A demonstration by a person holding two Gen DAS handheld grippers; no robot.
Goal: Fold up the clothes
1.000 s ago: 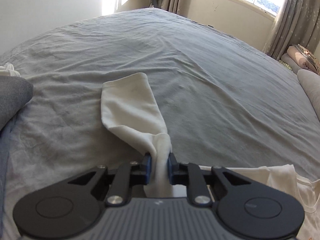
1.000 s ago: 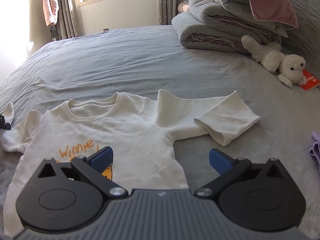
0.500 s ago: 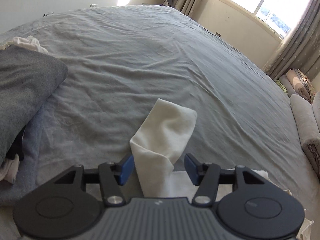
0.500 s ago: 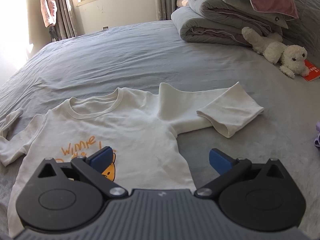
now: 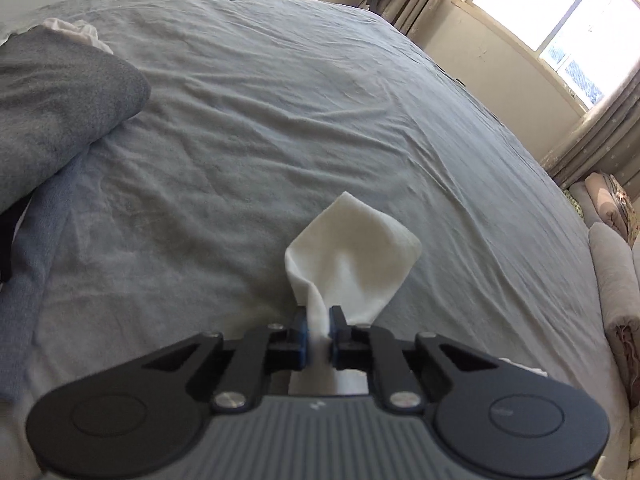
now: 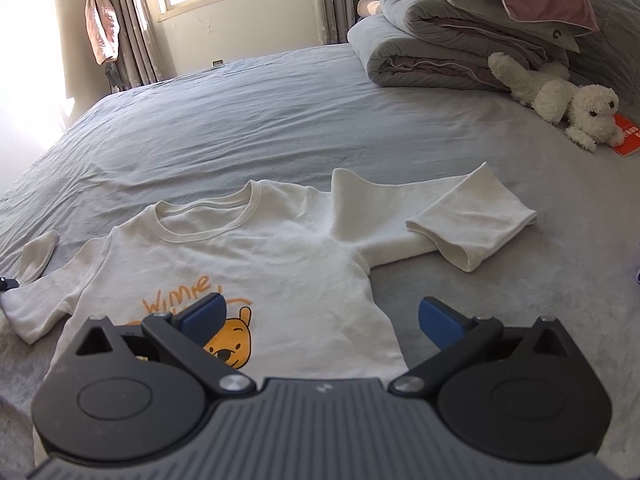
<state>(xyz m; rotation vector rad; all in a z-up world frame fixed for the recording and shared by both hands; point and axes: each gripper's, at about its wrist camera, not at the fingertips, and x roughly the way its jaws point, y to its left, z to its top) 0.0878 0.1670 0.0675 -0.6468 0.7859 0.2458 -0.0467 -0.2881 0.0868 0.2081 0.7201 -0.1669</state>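
Pinching the sleeve [image 5: 352, 256] of the white T-shirt [image 6: 248, 264], your left gripper [image 5: 319, 334] has just closed its jaws on the bunched fabric. Your right gripper [image 6: 320, 316] hangs wide, holding nothing, over the shirt's lower front. Shirt: flat, print up, near the bed's [image 6: 248, 120] front edge. Folded quilts [image 6: 452, 52] and what looks like a plush dog [image 6: 560, 100]: far right corner.

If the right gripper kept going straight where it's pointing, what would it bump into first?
Probably the white T-shirt. The open right gripper points down at its lower right side, near the edge, so it might meet the grey bedsheet instead.
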